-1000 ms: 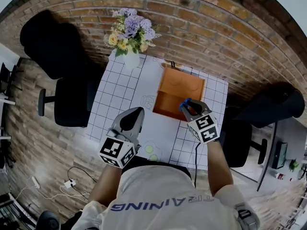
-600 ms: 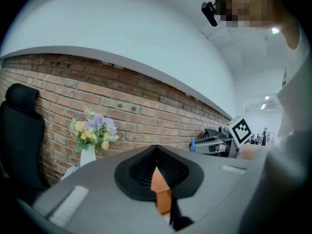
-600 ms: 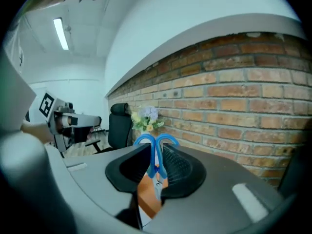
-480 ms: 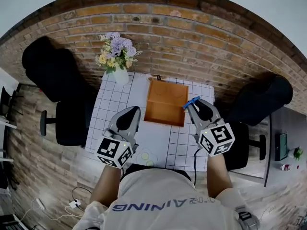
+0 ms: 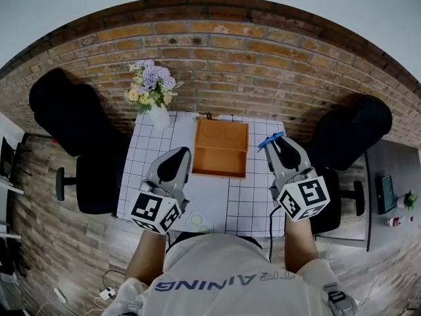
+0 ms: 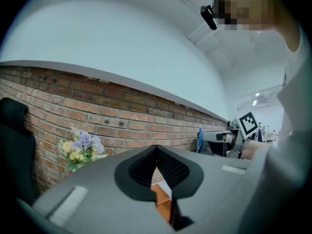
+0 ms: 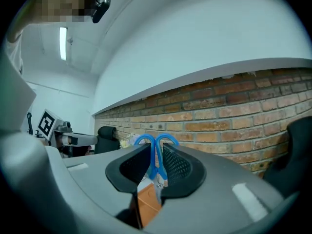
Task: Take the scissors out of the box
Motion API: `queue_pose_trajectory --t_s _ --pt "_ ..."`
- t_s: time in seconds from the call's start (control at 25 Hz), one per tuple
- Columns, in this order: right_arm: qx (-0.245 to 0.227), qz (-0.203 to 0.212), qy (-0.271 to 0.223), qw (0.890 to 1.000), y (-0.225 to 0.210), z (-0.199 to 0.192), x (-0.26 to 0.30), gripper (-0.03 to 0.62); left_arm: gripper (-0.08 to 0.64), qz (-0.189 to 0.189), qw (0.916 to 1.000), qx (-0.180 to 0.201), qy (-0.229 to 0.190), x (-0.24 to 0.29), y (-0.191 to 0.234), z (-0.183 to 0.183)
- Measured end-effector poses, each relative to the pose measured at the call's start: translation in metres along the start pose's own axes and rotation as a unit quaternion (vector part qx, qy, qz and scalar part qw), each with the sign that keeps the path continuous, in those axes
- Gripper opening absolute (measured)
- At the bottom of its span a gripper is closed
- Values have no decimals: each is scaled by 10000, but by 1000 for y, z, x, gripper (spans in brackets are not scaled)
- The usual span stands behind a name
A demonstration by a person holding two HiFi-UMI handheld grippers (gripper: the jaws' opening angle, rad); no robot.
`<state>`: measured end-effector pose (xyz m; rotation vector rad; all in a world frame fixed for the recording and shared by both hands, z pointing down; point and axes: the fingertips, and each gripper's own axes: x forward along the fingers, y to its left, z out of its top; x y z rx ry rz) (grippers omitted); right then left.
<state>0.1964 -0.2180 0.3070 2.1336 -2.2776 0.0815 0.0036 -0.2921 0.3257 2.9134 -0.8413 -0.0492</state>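
Observation:
The blue-handled scissors (image 5: 270, 139) are clamped in my right gripper (image 5: 277, 145), held in the air just right of the orange box (image 5: 220, 170) and above the table. In the right gripper view the blue handle loops (image 7: 145, 140) stick up past the jaws of the right gripper (image 7: 156, 151), and the blades run down between the pads. My left gripper (image 5: 178, 153) hovers left of the box, shut with nothing in it. In the left gripper view the left gripper (image 6: 156, 149) has its tips touching, and the box (image 6: 164, 204) shows below them.
A white vase of flowers (image 5: 152, 93) stands at the back left corner of the grid-patterned table (image 5: 255, 206). Black office chairs (image 5: 71, 108) flank the table on both sides, and a brick wall (image 5: 217, 48) rises behind it.
Both grippers have risen. The right one lifted the scissors from the box's front right corner up and to the right of the box. The left stayed shut.

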Motion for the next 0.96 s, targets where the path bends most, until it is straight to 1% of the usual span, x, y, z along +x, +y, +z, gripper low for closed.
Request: queue_pose_trajectory --t_s 0.2,0.48,0.64,0.96 --pt "-3 -36 18 10000 -2 -4 0 96 0 6 10000 22 -24 1 -1 2" --pt "2 32 79 10000 -3 -4 4 97 0 48 10000 26 6 3 -1 1" --pt "78 42 45 10000 -5 -10 8 97 0 75 10000 34 23 3 -1 -1" --pt "83 111 104 9998 -6 -17 10 95 0 96 9999 51 71 5 -1 -4"
